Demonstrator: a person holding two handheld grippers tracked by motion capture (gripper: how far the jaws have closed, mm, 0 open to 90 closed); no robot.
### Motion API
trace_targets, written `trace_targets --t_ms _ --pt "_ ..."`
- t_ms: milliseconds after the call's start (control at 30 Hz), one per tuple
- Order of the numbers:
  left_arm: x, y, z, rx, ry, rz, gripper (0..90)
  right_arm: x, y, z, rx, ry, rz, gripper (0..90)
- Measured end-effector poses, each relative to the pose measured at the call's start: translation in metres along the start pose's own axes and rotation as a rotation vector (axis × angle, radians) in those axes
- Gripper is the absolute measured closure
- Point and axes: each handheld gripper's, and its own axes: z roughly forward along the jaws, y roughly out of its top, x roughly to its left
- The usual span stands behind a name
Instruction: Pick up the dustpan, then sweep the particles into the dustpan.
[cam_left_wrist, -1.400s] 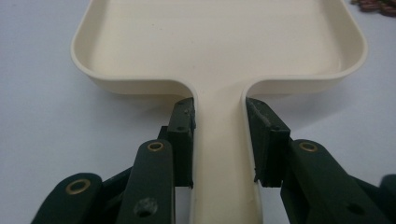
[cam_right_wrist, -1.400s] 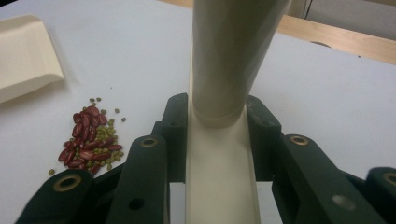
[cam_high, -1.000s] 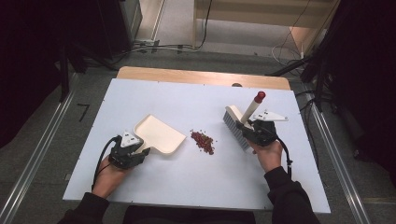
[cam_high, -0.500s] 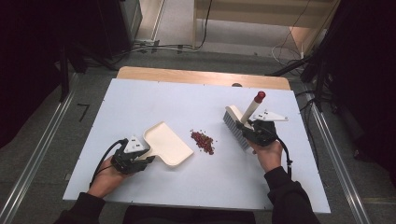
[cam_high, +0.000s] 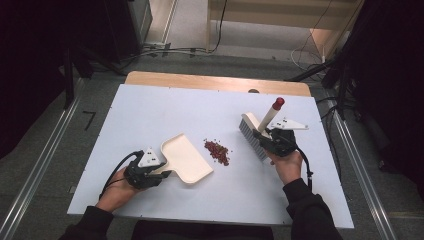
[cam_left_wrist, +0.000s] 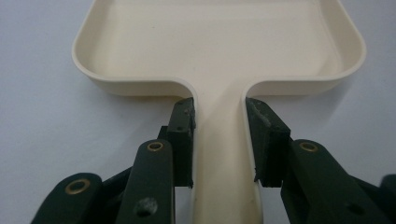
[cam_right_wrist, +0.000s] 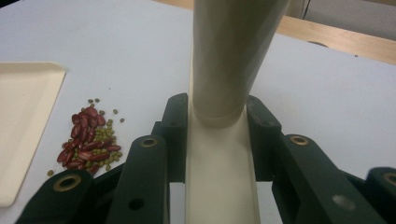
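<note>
My left gripper (cam_high: 150, 172) is clamped on the flat handle of the cream dustpan (cam_high: 186, 160). In the left gripper view both black pads press the handle's two edges just behind the point where it widens into the tray, and the tray extends straight ahead of the jaws, lying flat on the white table (cam_high: 165, 112). The tray interior is clean. A black cable loops from the rear of this gripper toward my left hand (cam_high: 120, 189).

My right gripper (cam_high: 274, 141) is clamped on the cream handle of the hand brush (cam_high: 252, 137). In the right gripper view the jaws grip the flat lower section of the handle on both sides, and the round upper section rises directly ahead of them. In the high view the handle tilts up and away from the gripper and ends in a red cap (cam_high: 279, 102); the grey bristle head sits just beside the jaws, on the side facing the dustpan, with the bristles down at the table surface.

Between the two grippers lies a small pile of red beans and green beans (cam_high: 217, 151), loose on the table. It lies just beyond the open lip of the dustpan tray, apart from it, and near the brush bristles without touching them. In the right gripper view the pile (cam_right_wrist: 91, 140) sits to the left of the jaws, with the dustpan edge (cam_right_wrist: 28, 121) farther left.
</note>
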Motion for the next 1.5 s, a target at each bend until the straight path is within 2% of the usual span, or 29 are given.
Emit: trace_targets --t_ms 333,1500 --pt "-0.0012 0.0017 0.0011 0.001 -0.008 0.017 66.6 0.0002 0.0000 0.0001 -0.001 -0.001 0.001 63.7" --pt "-0.0020 0.0061 0.0034 0.003 -0.038 0.036 66.6 -0.0001 -0.0001 -0.0007 -0.006 -0.011 0.010 63.7"
